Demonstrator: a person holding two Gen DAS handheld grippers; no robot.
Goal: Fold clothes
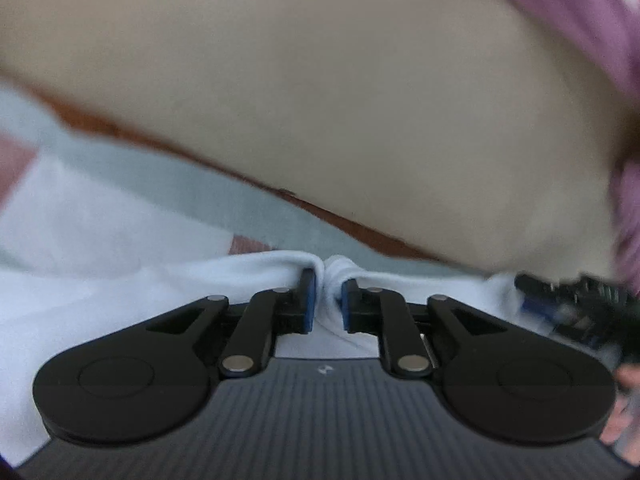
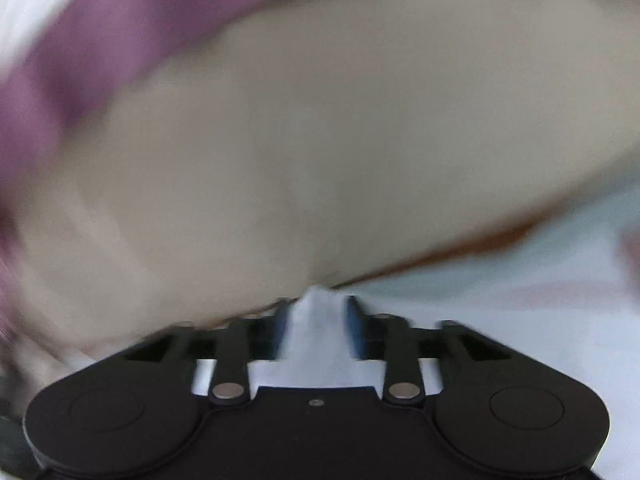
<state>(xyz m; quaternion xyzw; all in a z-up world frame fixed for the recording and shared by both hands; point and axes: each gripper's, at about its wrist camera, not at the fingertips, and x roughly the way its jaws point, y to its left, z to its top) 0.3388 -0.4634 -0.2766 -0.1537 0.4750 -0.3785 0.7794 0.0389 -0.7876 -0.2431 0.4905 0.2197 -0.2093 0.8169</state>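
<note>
Beige tabletop (image 1: pixel 320 80), brown-edged, fills the far field. Purple cloth (image 2: pixel 80 60), far left in the right view. White garment (image 1: pixel 100 300), near, below the table edge. Left gripper (image 1: pixel 328 300): narrow gap, fold pinched. Right gripper (image 2: pixel 316 328): jaws parted wider, fabric between, blurred.

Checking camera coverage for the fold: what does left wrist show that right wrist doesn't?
Left wrist only: the left gripper, jaws narrow and pinching a fold of the white garment; a hand and dark hardware at the right edge.
Right wrist only: the right gripper, jaws wider, with white cloth peaking between them; blur hides whether they grip it.
Both: the beige tabletop with its brown edge, purple cloth beyond it, and the white garment in front.
</note>
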